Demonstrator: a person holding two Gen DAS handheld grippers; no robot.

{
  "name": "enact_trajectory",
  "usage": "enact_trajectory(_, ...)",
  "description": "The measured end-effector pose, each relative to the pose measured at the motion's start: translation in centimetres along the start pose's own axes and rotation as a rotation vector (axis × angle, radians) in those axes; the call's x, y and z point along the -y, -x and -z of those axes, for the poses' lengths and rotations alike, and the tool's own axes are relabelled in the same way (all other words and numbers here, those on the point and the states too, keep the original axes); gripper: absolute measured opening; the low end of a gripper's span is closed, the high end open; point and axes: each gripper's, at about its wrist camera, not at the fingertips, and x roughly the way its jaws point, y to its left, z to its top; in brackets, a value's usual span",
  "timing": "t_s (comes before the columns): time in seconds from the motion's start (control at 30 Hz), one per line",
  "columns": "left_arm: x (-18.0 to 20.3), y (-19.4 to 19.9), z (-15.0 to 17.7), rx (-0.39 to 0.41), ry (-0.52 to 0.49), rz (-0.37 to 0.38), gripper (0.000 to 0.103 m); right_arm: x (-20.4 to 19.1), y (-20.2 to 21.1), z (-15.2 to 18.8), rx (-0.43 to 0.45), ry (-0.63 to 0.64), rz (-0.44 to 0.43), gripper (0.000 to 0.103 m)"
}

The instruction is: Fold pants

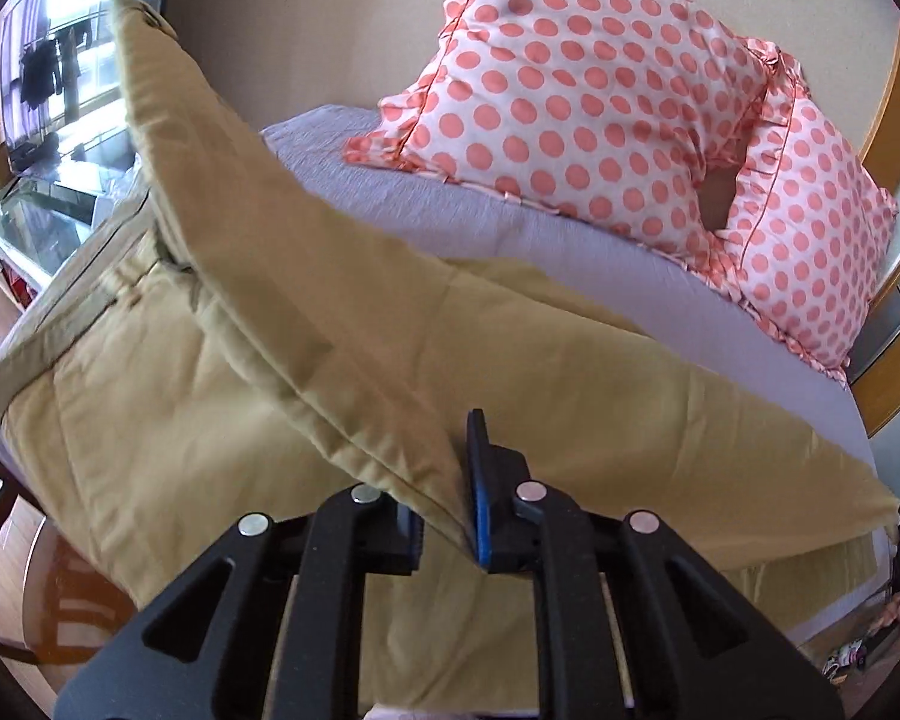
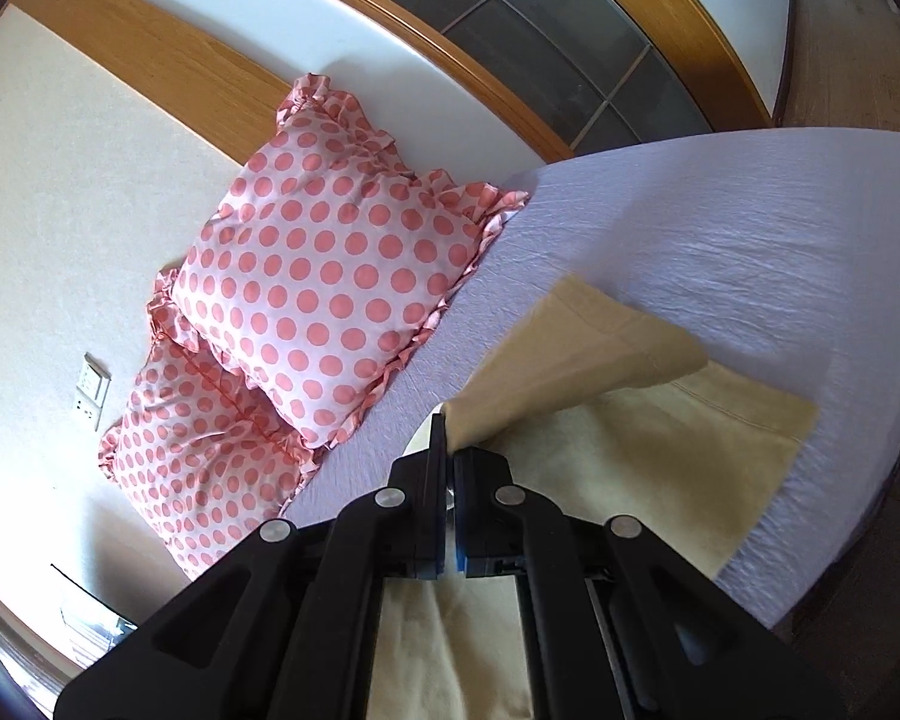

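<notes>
Two hand-held grippers each pinch the tan pants. Nearest in the left wrist view, the left hand-held gripper (image 1: 450,480) has its jaws clamped on a seamed edge of the pants (image 1: 150,420), and a lifted fold rises from that grip up toward the far left corner of the view. Below it, the rest of the pants lies spread flat on the bed (image 1: 450,210), waistband to the left. In the right wrist view, the right hand-held gripper (image 2: 447,450) is closed on a raised hem corner of the pants (image 2: 660,468), held above the other leg lying flat. Beyond the fabric stretches the lilac sheet, and farthest back two pink polka-dot pillows (image 2: 330,276) lean against the wall.
</notes>
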Motion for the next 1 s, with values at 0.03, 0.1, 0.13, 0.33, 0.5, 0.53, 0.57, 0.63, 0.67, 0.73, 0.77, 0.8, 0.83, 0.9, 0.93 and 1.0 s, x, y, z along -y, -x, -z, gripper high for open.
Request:
enact_trajectory(0.03,-0.5,0.3,1.3,-0.008,0.016,0.001,0.012,0.6,0.2,0.3,-0.008,-0.011,0.011,0.002)
enact_trajectory(0.1,-1.8,0.7,3.1,-0.031,0.051,0.014,0.012,1.7,0.5,0.8,-0.020,-0.026,0.031,0.002)
enact_trajectory(0.13,-2.0,0.8,3.8,-0.034,0.064,0.021,0.012,2.2,0.6,1.0,-0.025,-0.033,0.037,0.002)
enact_trajectory(0.33,-2.0,1.6,5.1,-0.001,0.043,0.006,0.014,3.8,1.1,2.0,-0.038,-0.063,0.053,0.002)
enact_trajectory(0.5,-2.2,1.7,5.3,0.009,0.031,0.020,0.014,4.2,1.3,2.4,-0.044,-0.065,0.068,0.002)
enact_trajectory(0.53,-2.2,1.6,5.4,0.008,0.029,0.018,0.015,4.1,1.4,2.4,-0.045,-0.056,0.081,0.002)
enact_trajectory(0.57,-2.3,1.6,5.4,0.005,0.026,0.018,0.016,4.0,1.5,2.5,-0.044,-0.051,0.093,0.002)
enact_trajectory(0.63,-2.5,1.8,5.7,0.010,0.021,0.013,0.020,3.8,2.3,2.4,-0.023,-0.042,0.134,0.004)
enact_trajectory(0.67,-2.6,1.9,5.8,0.016,0.015,0.010,0.024,3.8,2.7,2.3,-0.006,-0.033,0.160,0.010)
enact_trajectory(0.73,-3.0,2.5,6.1,0.034,0.007,0.001,0.028,3.8,3.4,2.1,0.030,-0.019,0.207,0.020)
enact_trajectory(0.77,-3.2,2.9,6.3,0.049,0.008,-0.001,0.031,4.0,3.5,2.1,0.038,-0.022,0.228,0.025)
enact_trajectory(0.8,-3.5,3.1,6.5,0.052,0.009,0.009,0.031,4.3,3.5,2.0,0.042,-0.030,0.242,0.027)
enact_trajectory(0.83,-3.8,3.3,6.7,0.053,0.015,0.024,0.031,4.7,3.5,2.0,0.042,-0.038,0.251,0.027)
enact_trajectory(0.9,-4.3,3.7,7.1,0.062,0.023,0.043,0.032,5.1,3.2,2.1,0.043,-0.044,0.243,0.029)
enact_trajectory(0.93,-4.5,3.9,7.3,0.071,0.025,0.051,0.032,5.1,3.1,2.2,0.050,-0.033,0.245,0.029)
enact_trajectory(1.0,-5.0,4.6,7.8,0.091,0.032,0.073,0.035,4.8,3.1,2.2,0.053,-0.018,0.266,0.029)
